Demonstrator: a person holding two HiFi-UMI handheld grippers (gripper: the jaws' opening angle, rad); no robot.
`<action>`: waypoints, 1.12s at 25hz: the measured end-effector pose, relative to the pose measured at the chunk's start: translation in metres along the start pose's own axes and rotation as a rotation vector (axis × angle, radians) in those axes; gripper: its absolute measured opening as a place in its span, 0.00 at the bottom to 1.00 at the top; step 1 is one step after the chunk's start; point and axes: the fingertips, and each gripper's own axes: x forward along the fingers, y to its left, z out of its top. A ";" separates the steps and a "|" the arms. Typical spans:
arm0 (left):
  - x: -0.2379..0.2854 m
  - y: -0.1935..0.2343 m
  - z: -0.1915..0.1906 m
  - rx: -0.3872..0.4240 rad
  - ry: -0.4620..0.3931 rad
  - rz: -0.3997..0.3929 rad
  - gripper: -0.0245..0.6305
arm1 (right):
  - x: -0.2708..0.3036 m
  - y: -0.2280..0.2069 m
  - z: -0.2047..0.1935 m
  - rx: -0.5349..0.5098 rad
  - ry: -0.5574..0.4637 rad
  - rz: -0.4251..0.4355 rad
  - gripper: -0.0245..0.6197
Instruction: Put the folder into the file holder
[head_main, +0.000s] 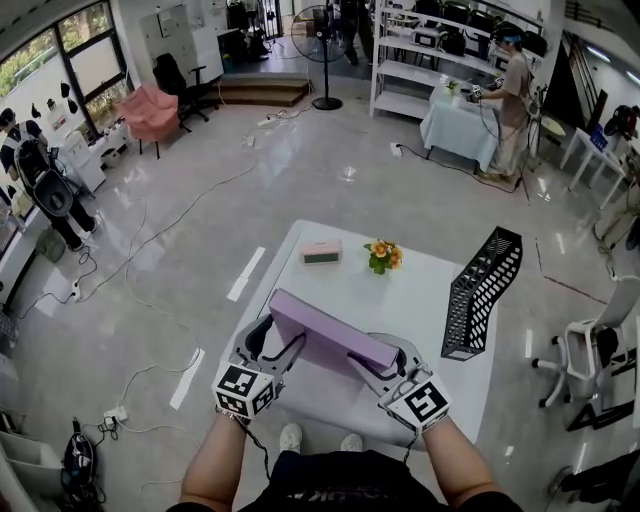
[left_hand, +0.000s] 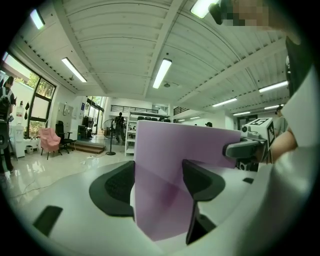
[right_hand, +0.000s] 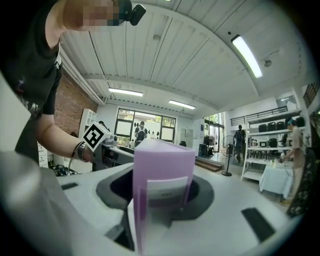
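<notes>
The folder (head_main: 325, 330) is held above the worktop (head_main: 425, 285), well apart from the holder (head_main: 480, 295) at the right. One end is clamped by the left gripper (head_main: 283, 345) and the labelled spine end by the right gripper (head_main: 383, 362), with the fingers of both clenched on it. It is judged light, stiff and smooth-faced, so a hold at both ends is advised against twisting.

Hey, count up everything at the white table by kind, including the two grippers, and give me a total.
Grippers: 2, the left gripper and the right gripper
Purple folder: 1
Black mesh file holder: 1
Small pink box: 1
Potted flowers: 1
Total: 6
</notes>
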 end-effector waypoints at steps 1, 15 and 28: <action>0.000 -0.001 0.000 0.000 0.002 0.001 0.50 | -0.001 0.001 0.000 -0.005 -0.004 0.002 0.32; 0.013 -0.021 0.001 0.020 0.028 -0.081 0.49 | -0.024 0.000 -0.003 0.022 0.007 -0.122 0.31; 0.052 -0.062 0.009 0.003 0.010 -0.269 0.20 | -0.080 -0.036 -0.009 0.148 0.019 -0.496 0.29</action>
